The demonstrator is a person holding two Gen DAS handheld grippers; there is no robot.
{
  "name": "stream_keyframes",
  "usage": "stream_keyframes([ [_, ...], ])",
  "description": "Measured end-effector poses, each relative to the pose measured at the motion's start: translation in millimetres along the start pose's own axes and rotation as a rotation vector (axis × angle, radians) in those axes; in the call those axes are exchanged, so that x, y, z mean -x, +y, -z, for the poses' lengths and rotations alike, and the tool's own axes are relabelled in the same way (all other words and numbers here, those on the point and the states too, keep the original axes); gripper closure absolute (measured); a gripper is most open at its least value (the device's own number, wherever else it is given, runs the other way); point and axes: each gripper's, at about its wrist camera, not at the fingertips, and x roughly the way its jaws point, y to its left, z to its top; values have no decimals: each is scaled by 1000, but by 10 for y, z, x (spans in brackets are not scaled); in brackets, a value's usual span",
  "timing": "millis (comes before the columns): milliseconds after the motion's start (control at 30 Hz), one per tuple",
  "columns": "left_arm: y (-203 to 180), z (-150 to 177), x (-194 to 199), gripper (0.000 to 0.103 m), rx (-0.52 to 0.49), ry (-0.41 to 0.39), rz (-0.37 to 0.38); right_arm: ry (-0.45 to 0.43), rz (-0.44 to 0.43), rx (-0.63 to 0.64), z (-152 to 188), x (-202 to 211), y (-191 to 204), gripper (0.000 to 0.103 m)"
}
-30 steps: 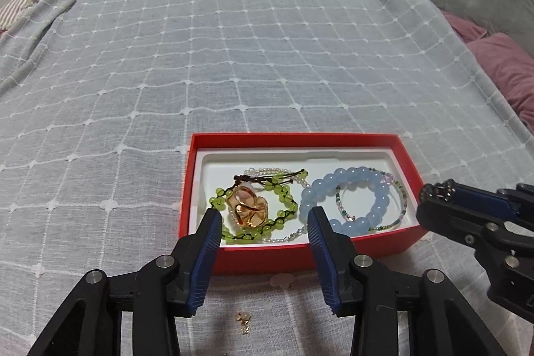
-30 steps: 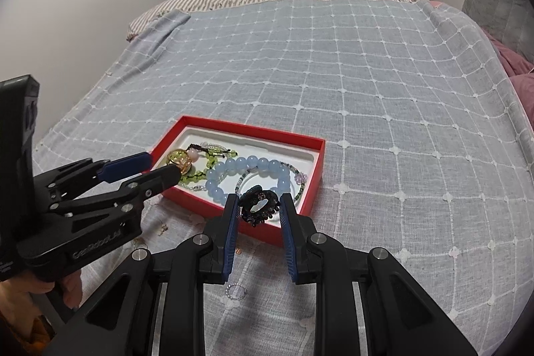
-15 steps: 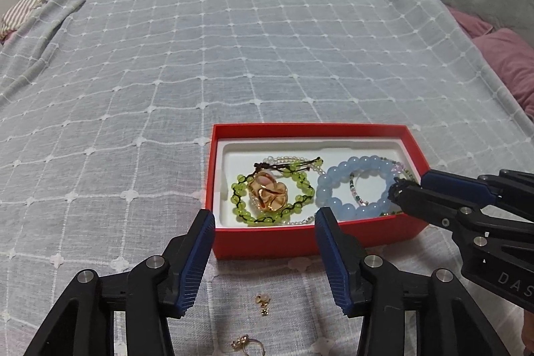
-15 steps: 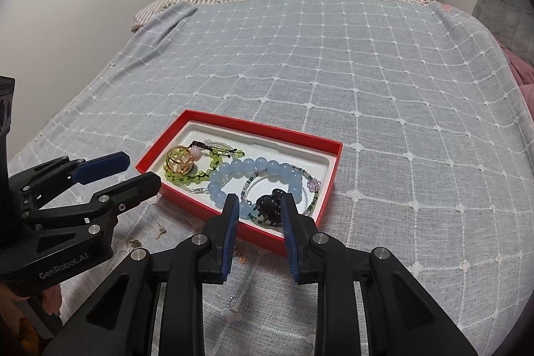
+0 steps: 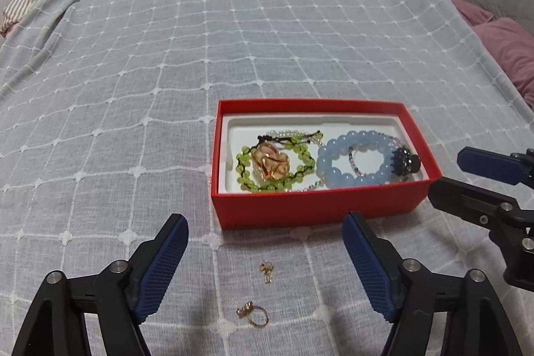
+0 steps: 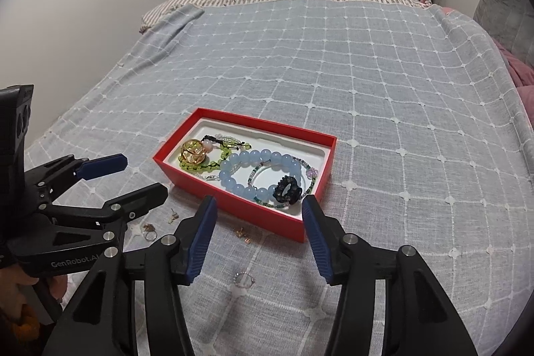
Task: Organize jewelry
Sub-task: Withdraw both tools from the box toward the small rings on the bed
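Both claws gape empty, jaws just opened: right claw (image 6: 258, 214) released the black beaded ring (image 6: 287, 189) into the red cardboard box (image 6: 233, 206); left claw (image 5: 265, 241) should descend squarely over the small gold ring (image 5: 255, 316).

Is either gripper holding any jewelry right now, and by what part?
Nothing is held. Left gripper and right gripper have just opened and stand empty; the black ring lies in the red box.
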Motion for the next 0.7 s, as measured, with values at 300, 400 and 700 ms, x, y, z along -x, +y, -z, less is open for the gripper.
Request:
stream_keyframes([
  [300, 69, 140, 100, 8, 27, 39, 16, 23, 28, -3, 179, 172, -19, 40],
  [400, 107, 200, 116, 6, 33, 52, 12, 41, 32, 10, 261, 197, 4, 38],
  [700, 117, 477, 50, 6, -19, 131, 8, 133, 33, 61, 545, 102, 81, 34],
])
